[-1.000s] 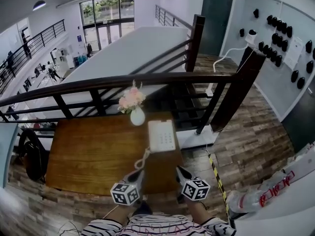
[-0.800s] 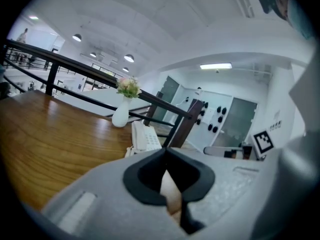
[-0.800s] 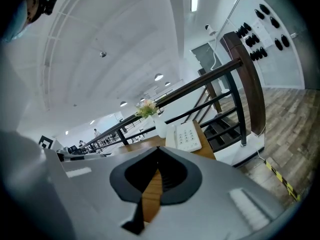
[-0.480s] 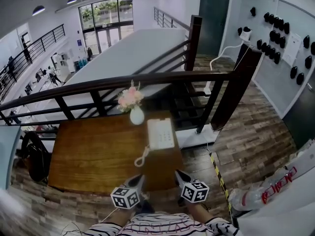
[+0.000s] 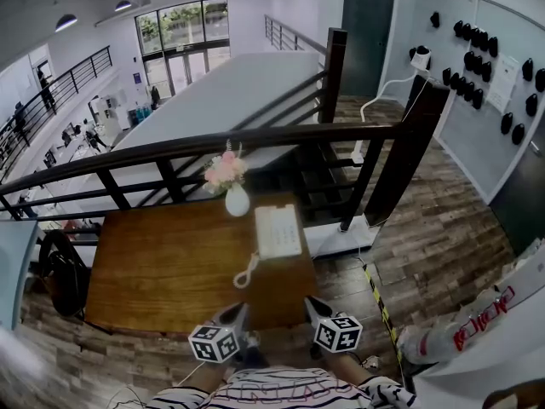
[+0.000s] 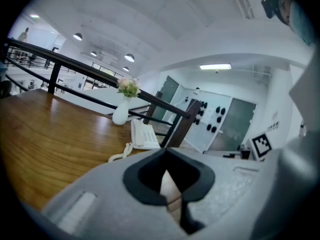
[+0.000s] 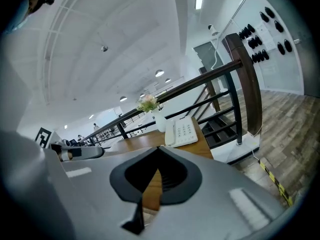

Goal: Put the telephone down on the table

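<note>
The white telephone (image 5: 278,231) lies flat at the right end of the brown wooden table (image 5: 162,267), its handset in the cradle and its coiled cord (image 5: 246,273) trailing toward the front edge. It also shows in the left gripper view as the telephone (image 6: 145,135) and in the right gripper view as the telephone (image 7: 182,132). My left gripper (image 5: 239,310) and right gripper (image 5: 310,302) hover side by side just off the table's front edge, both shut and empty. The left gripper (image 6: 165,154) and right gripper (image 7: 158,151) point at the phone from a distance.
A white vase with pink flowers (image 5: 233,192) stands just behind the phone's left corner. A dark railing (image 5: 255,138) runs along the table's far side, with a thick post (image 5: 417,147) and stairs to the right. A dark bag (image 5: 56,271) sits at the table's left end.
Both grippers have drawn back from the table's front edge toward the person. The telephone and its cord have stayed where they were.
</note>
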Tool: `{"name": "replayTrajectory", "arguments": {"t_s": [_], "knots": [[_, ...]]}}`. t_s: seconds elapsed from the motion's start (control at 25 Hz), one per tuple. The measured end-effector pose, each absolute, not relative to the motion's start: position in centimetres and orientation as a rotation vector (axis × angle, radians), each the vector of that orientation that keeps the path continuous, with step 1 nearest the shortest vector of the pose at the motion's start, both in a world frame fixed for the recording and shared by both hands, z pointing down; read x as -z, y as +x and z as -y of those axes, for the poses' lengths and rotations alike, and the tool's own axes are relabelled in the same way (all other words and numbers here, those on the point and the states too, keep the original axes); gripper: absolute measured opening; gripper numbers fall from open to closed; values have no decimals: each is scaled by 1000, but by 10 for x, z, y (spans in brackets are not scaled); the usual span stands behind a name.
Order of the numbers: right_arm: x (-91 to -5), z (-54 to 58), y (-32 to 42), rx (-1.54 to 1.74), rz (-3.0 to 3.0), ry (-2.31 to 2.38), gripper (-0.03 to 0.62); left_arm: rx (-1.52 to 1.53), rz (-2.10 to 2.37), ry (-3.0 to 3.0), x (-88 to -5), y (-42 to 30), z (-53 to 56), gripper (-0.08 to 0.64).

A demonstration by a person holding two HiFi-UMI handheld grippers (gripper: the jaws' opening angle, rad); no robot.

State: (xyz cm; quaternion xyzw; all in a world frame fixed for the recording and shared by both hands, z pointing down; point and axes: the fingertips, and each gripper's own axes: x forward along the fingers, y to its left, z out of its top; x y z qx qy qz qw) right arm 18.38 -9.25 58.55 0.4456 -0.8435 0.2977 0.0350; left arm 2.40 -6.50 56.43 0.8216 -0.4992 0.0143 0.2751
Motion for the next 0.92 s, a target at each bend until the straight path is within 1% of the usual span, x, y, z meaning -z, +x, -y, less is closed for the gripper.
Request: {"name": "replayTrajectory", "arguments": {"t_s": [0.92], "knots": [[-587,77,179,-909,2582,1420,0,-32,1349,2201,-571,16,44,2]]}}
